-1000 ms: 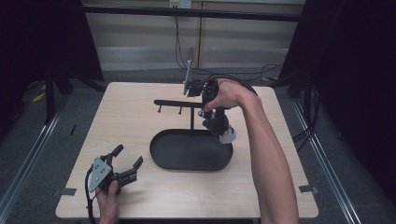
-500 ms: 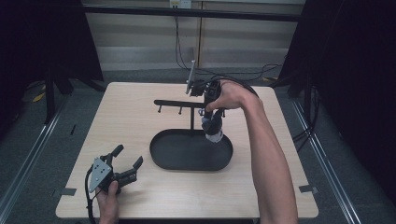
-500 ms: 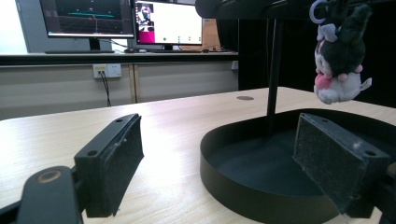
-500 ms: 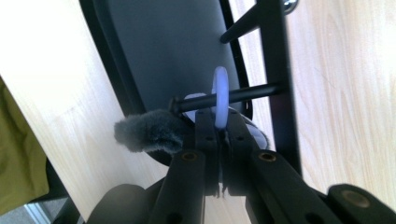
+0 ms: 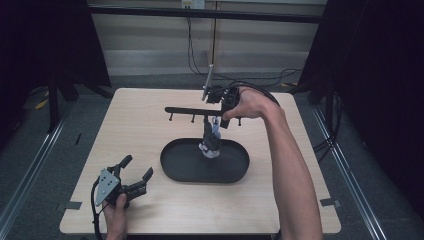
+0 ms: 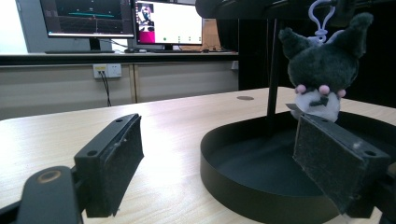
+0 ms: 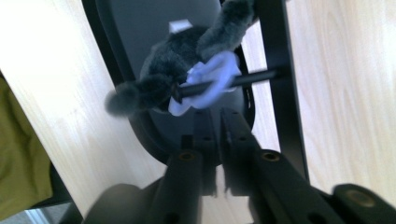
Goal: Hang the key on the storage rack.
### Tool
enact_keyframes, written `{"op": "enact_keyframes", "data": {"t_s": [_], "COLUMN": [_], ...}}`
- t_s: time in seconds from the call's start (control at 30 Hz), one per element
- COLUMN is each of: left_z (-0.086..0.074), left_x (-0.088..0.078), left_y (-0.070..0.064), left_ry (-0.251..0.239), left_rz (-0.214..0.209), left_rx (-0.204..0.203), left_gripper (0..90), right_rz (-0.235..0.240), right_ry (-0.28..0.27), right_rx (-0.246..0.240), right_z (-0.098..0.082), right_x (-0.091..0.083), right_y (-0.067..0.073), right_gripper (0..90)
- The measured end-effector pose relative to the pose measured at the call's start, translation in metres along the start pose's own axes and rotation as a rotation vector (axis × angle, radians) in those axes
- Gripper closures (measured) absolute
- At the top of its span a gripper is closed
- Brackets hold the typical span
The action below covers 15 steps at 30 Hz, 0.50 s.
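Overhead, a black stand [image 5: 200, 111] with a horizontal bar and small pegs is seen rising from an oval black tray [image 5: 175, 170] on the light wooden table [image 5: 130, 130]. A dark plush keychain toy [image 5: 211, 142] is hung by its pale lilac clip from one peg of the bar and is suspended just above the tray's rear part. In the left gripper view the toy [image 6: 322, 70] is shown with pointed ears, pink dots and a white face, its clip [image 6: 322, 18] looped over the bar.

The right gripper [image 5: 220, 102] is held at the bar, right above the toy, pointing down. In the right gripper view its jaws have just been opening a little and are set narrow, a thin gap between them; nothing is gripped. The lilac clip [image 7: 210, 79] is threaded on the peg [image 7: 252, 77] just ahead of the jaw tips.

The left gripper [image 5: 135, 175] is rested on the table near the front left corner, well apart from the toy. Its jaws are spread wide and empty, aimed at the tray wall [image 6: 233, 172].
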State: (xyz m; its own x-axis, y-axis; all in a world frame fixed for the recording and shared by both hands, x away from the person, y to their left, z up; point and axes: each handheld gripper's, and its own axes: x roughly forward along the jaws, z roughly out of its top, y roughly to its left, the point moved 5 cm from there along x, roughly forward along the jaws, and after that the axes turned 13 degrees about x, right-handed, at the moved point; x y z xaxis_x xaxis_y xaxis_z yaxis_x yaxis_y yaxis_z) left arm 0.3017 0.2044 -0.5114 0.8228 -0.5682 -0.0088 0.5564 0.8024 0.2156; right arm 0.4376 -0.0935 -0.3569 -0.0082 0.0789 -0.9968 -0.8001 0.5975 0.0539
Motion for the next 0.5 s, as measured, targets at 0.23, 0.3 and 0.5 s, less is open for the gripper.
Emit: {"op": "enact_keyframes", "data": {"t_s": [0.23,0.3,0.5], "left_z": [0.000,0.000,0.000], "left_x": [0.000,-0.001,0.000], "left_y": [0.000,0.000,0.000], "left_ry": [0.000,0.008,0.006], "left_rz": [-0.001,-0.002,-0.003], "left_rx": [-0.001,-0.001,0.000], "left_gripper": [15.4,15.4,15.4], "right_rz": [0.036,0.058,0.078], "right_ry": [-0.048,-0.060,-0.109], "right_rx": [0.029,0.036,0.048], "right_z": [-0.012,-0.016,-0.022], "right_x": [0.000,-0.001,0.000], "right_y": [0.002,0.004,0.010], "right_gripper": [75.4,75.9,72.8]}}
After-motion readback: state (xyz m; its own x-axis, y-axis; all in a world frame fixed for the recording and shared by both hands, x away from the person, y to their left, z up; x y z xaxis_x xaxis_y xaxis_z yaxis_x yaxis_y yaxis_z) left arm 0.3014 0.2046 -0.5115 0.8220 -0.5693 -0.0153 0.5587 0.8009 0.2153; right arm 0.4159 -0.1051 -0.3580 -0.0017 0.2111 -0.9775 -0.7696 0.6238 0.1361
